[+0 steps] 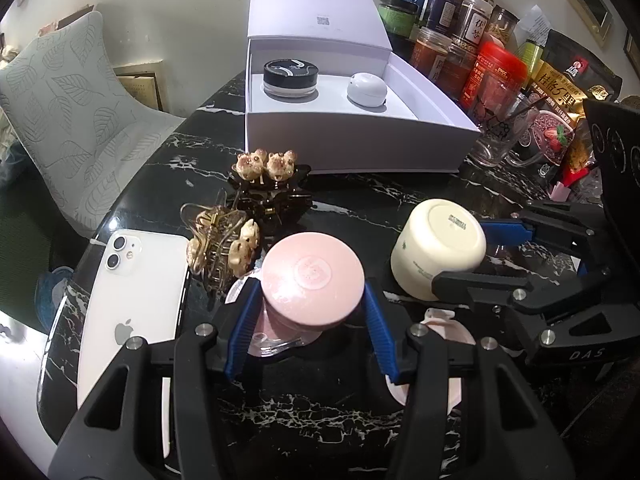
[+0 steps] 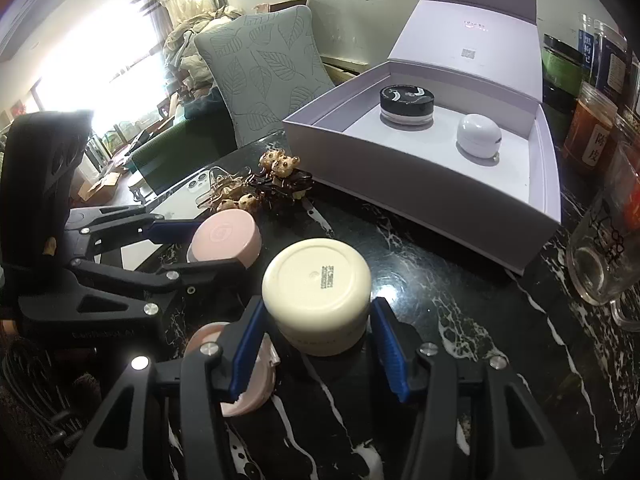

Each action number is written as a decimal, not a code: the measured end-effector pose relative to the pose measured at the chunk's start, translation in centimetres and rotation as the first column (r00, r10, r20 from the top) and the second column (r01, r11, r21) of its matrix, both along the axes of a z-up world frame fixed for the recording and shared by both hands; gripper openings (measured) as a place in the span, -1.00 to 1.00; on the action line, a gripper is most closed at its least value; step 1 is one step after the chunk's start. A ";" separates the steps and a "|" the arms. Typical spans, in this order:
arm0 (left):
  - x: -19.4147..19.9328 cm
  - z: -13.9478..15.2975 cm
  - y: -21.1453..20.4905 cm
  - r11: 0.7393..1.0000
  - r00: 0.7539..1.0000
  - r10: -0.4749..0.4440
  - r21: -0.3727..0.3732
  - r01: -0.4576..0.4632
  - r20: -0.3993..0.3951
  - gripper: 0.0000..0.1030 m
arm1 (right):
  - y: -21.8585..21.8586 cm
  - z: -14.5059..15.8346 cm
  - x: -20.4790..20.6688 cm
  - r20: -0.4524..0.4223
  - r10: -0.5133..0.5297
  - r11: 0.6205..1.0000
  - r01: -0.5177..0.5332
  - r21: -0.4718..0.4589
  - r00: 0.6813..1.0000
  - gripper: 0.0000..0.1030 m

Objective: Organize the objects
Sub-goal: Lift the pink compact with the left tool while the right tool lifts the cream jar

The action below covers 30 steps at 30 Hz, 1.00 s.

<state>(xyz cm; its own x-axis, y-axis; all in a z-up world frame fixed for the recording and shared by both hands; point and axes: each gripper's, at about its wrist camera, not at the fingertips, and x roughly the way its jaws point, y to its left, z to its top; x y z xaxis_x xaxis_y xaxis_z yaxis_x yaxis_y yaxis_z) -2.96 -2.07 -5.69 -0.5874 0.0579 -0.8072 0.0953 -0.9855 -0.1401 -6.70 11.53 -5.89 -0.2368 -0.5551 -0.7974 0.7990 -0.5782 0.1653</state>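
Lying at the far left of the black marble desk point(image 1: 360, 208), a white iPhone point(image 1: 132, 312) rests face down, its camera end pointing away. Just right of it sit two claw hair clips: a clear gold one with bear charms point(image 1: 220, 248) nearest the phone, and a dark one topped with two bears point(image 1: 268, 184) behind it, close to the front wall of the box.

Next comes the left gripper point(image 1: 310, 308), its blue pads narrowed onto the sides of a pink jar point(image 1: 314, 280); the jar's round pink lid faces the camera. From the right wrist view the same jar point(image 2: 226, 240) is pinched between the left gripper's fingers point(image 2: 176, 228), with the hair clips directly beyond it. Whether the jar is lifted or touching the desk cannot be told.

To the right, the right gripper point(image 2: 316, 344) is closed on a cream jar point(image 2: 316, 300) turned so its printed base faces the camera. A pink round piece point(image 2: 256, 384) lies on the desk under the gripper's left finger.

Behind both jars stands the open white gift box point(image 1: 360, 140), lid propped upright, already holding a black-lidded jar point(image 1: 289, 78) on the left and a small white rounded device point(image 1: 367, 87) on the right. Right of the box crowd labelled storage jars point(image 1: 448, 24), a red tin point(image 1: 494, 76), a glass mug point(image 1: 502, 136) and snack bags point(image 1: 556, 108).
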 end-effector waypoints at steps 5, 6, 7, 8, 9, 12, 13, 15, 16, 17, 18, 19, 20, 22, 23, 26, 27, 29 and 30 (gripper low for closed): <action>0.0 0.6 -0.3 1.000 1.000 -0.003 0.005 0.003 -0.009 -0.04 | 0.0 -0.1 0.0 -0.003 -0.003 1.000 0.003 0.003 1.000 0.06; 0.0 0.6 -0.3 1.000 1.000 -0.004 0.005 0.004 -0.011 -0.04 | -0.1 -0.1 0.1 -0.007 -0.003 1.000 0.003 0.003 1.000 0.06; 0.0 0.7 -0.3 1.000 1.000 -0.005 0.005 0.005 -0.013 -0.04 | -0.2 -0.1 0.0 -0.010 -0.003 1.000 0.003 0.005 1.000 0.06; 0.0 0.7 -0.4 1.000 1.000 -0.005 0.004 0.006 -0.015 -0.04 | -0.3 -0.2 0.1 -0.019 -0.003 1.000 0.003 0.012 1.000 0.07; 0.0 0.8 -0.4 1.000 1.000 -0.006 0.003 0.006 -0.016 -0.04 | -0.4 -0.3 0.2 -0.027 -0.002 1.000 0.003 0.018 1.000 0.07; 0.1 0.8 -0.6 1.000 1.000 -0.007 0.007 0.007 -0.018 -0.04 | -0.9 -0.5 0.7 -0.064 0.014 0.999 -0.012 0.030 0.998 0.18; 0.1 0.7 -0.7 1.000 1.000 -0.006 0.010 0.006 -0.018 -0.03 | -1.0 -0.5 0.8 -0.071 0.015 1.000 -0.013 0.027 0.997 0.19; 0.0 0.7 -0.8 1.000 1.000 -0.006 0.016 0.006 -0.016 -0.04 | -1.1 -0.7 0.7 -0.080 0.009 1.000 -0.007 0.019 0.997 0.20; 0.0 0.6 -0.9 1.000 1.000 -0.006 0.017 0.007 -0.015 -0.04 | -1.2 -0.7 0.6 -0.076 0.004 1.000 -0.003 0.014 0.997 0.20; 0.0 0.6 -0.9 1.000 1.000 -0.006 0.017 0.006 -0.015 -0.04 | -1.2 -0.8 0.4 -0.070 -0.004 1.000 0.004 0.007 0.998 0.20; 0.0 0.6 -0.9 1.000 1.000 -0.007 0.018 0.007 -0.015 -0.04 | -1.2 -1.0 0.3 -0.066 -0.009 1.000 0.009 0.002 0.998 0.20; 0.0 0.6 -0.9 1.000 1.000 -0.007 0.017 0.007 -0.015 -0.04 | -1.1 -1.1 0.2 -0.063 -0.012 1.000 0.012 -0.003 0.998 0.15; 0.0 0.5 -0.9 1.000 1.000 -0.006 0.015 0.006 -0.016 -0.04 | -1.1 -1.1 0.2 -0.064 -0.015 1.000 0.015 -0.006 0.998 0.10; 0.0 0.6 -1.0 1.000 1.000 -0.008 0.010 0.008 -0.018 -0.04 | -1.1 -1.0 0.1 -0.058 -0.012 1.000 0.011 -0.003 0.998 0.10; -0.1 0.6 -1.0 1.000 1.000 -0.009 0.009 0.009 -0.019 -0.04 | -1.0 -0.9 0.1 -0.051 -0.015 1.000 0.015 -0.007 0.999 0.10; -0.1 0.7 -0.9 1.000 1.000 -0.016 0.004 0.016 -0.018 -0.04 | -1.0 -0.9 0.0 -0.047 -0.025 1.000 0.025 -0.003 0.999 0.10; -0.1 0.8 -0.8 1.000 1.000 -0.019 -0.005 0.018 -0.020 -0.04 | -1.0 -0.8 0.1 -0.049 -0.023 1.000 0.023 0.000 0.999 0.10; -0.1 1.1 -0.6 1.000 0.999 -0.023 -0.014 0.023 -0.024 -0.04 | -0.9 -0.3 0.3 -0.055 -0.013 1.000 0.012 -0.007 0.998 0.10; -0.1 1.2 -0.6 1.000 0.999 -0.026 -0.009 0.025 -0.023 -0.04 | -0.9 -0.1 0.4 -0.059 -0.009 1.000 0.009 -0.008 0.998 0.10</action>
